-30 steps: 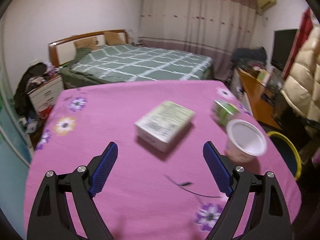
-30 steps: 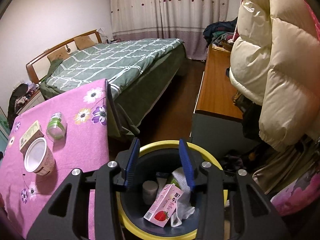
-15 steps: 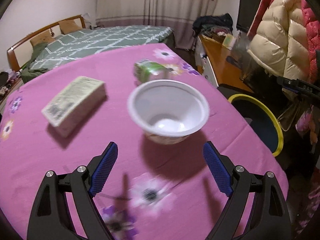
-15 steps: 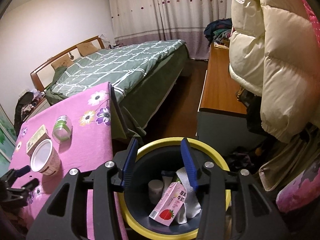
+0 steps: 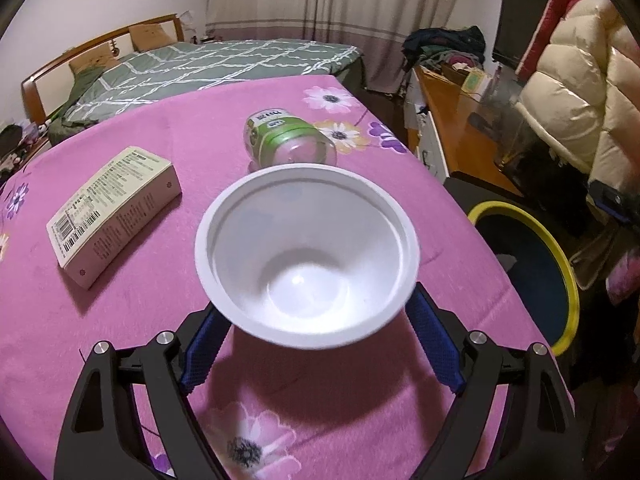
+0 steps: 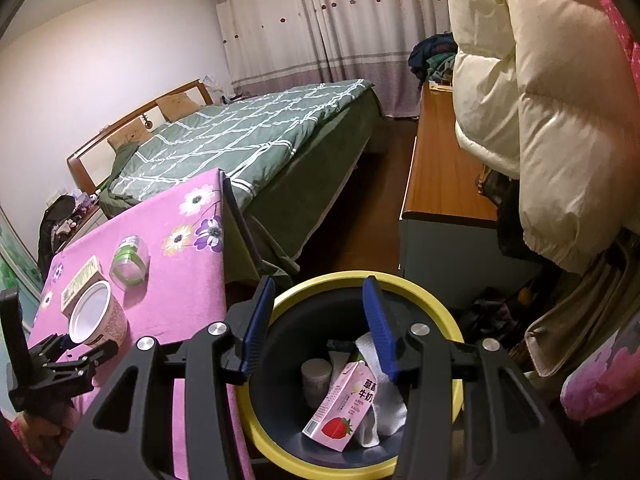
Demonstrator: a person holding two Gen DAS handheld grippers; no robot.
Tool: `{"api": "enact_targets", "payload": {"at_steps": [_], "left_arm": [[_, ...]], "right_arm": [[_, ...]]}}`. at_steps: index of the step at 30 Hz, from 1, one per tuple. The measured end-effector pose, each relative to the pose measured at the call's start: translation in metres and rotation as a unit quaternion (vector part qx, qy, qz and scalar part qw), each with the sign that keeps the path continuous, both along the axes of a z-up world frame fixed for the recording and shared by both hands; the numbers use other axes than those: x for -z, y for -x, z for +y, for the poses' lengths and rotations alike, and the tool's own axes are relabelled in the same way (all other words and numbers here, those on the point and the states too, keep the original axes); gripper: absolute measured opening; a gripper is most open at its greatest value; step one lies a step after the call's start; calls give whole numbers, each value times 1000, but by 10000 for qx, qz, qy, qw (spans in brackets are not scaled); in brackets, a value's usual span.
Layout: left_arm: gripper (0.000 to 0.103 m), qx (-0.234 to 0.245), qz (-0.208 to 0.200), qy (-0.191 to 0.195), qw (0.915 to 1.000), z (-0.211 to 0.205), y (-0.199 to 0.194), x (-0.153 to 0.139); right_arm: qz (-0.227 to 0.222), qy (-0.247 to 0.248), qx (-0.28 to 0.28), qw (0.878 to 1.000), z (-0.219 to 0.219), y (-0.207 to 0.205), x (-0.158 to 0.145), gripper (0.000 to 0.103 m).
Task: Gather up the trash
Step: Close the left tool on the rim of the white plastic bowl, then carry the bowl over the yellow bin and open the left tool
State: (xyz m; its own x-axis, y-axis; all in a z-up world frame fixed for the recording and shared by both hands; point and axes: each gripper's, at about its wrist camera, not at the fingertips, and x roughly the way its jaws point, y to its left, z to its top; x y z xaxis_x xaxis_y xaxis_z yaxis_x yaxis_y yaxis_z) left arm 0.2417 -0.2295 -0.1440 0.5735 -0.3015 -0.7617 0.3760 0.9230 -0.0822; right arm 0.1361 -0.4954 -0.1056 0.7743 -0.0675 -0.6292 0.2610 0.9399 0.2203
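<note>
The left hand-held gripper (image 5: pixel 316 344) had swung from the box (image 5: pixel 114 210) to straddle the white paper cup (image 5: pixel 306 258) on the pink worktop (image 5: pixel 352 400), jaws spread and narrowing, not yet gripping; the right hand-held gripper (image 6: pixel 318 330) hung part-open and empty over the bin (image 6: pixel 440 316).

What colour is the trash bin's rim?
Yellow, around a dark bin; clearest in the right wrist view.
</note>
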Motion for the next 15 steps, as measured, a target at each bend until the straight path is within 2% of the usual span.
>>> {"api": "enact_targets", "payload": {"at_steps": [7,15], "left_arm": [[81,-175,-30,35,9998,0,-15,0],[79,-131,-131,29,9998,-4,-20,-2]], "right_arm": [[33,-35,-41,10000,1,-3,6,44],[74,-14,-38,10000,3,-3,9,44]]}}
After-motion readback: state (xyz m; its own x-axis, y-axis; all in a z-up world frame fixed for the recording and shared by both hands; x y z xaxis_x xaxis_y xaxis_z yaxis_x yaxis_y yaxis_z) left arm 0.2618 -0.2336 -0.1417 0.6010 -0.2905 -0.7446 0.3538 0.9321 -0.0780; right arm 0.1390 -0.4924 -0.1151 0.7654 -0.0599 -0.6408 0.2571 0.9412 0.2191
